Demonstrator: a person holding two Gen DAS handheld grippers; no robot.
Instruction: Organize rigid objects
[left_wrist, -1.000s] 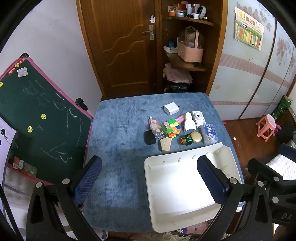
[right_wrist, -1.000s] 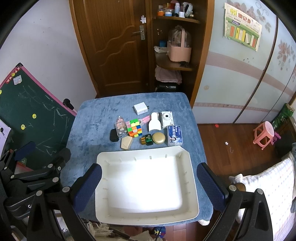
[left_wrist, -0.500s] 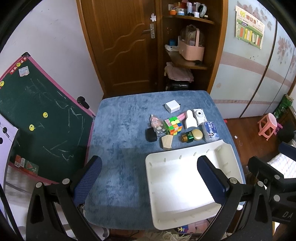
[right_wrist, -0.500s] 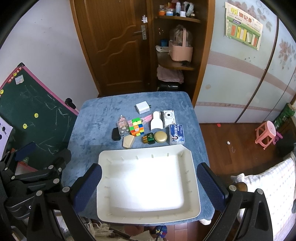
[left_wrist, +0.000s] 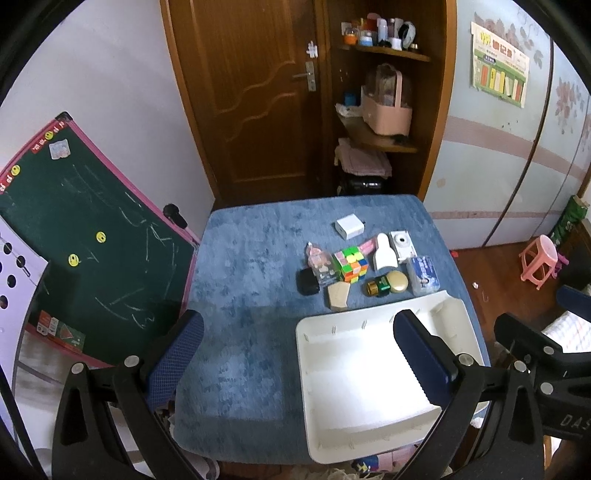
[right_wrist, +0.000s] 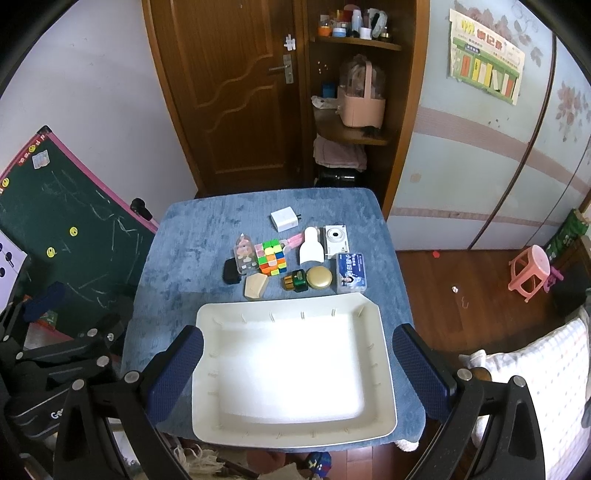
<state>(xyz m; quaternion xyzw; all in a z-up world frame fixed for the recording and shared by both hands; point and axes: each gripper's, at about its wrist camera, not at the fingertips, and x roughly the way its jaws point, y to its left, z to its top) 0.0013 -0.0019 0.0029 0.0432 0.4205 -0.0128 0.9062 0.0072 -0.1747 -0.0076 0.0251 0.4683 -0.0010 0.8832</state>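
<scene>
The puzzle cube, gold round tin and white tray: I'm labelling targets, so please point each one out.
puzzle cube (right_wrist: 271, 257), right wrist view, on its coloured top face.
gold round tin (right_wrist: 319, 277), right wrist view, centre of its lid.
white tray (right_wrist: 384, 334), right wrist view, on its right rim.

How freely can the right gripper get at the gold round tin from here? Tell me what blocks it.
Probably yes. The right gripper is open and empty above the white tray; the gold round tin lies just beyond the tray's far rim, though the green bottle crowds it.

Wooden door (right_wrist: 236, 92), corner shelves (right_wrist: 354, 133), chalkboard (left_wrist: 85, 236), wood floor (right_wrist: 461, 280).
</scene>
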